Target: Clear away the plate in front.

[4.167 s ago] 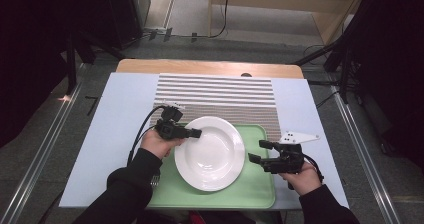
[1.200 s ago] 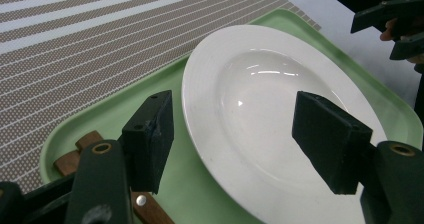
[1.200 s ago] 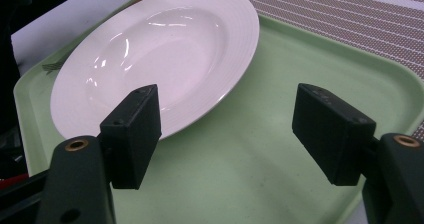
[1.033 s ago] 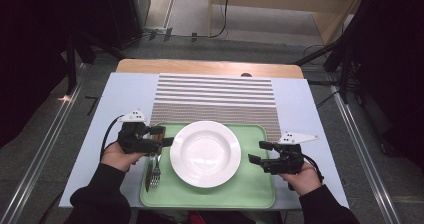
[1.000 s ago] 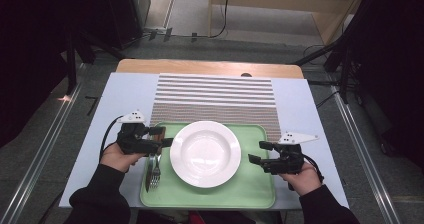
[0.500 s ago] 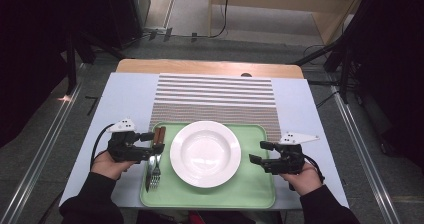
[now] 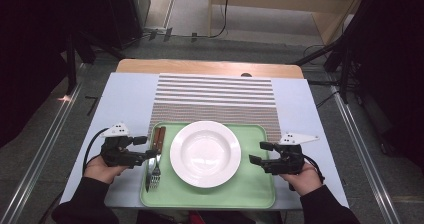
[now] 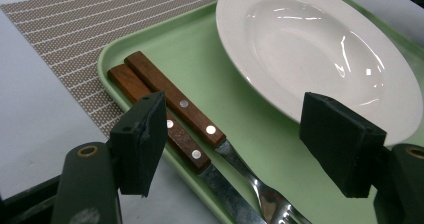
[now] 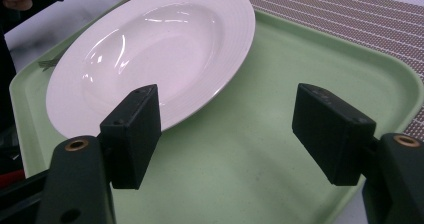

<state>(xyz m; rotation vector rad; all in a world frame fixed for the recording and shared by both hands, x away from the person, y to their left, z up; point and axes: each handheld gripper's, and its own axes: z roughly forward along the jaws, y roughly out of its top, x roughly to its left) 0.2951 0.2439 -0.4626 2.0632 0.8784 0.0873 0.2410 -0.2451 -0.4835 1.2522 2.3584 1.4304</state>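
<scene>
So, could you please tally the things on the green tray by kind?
Plates: 1, white plate
Wooden-handled cutlery pieces: 2, one fork and a second piece whose tip is cut off
Total: 3 on the tray

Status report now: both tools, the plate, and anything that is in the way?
Left tool open, jaws just widened, nothing between them, at the tray edge over the cutlery handles. Right tool open, empty. Plate flat on tray. Nothing blocking.
</scene>
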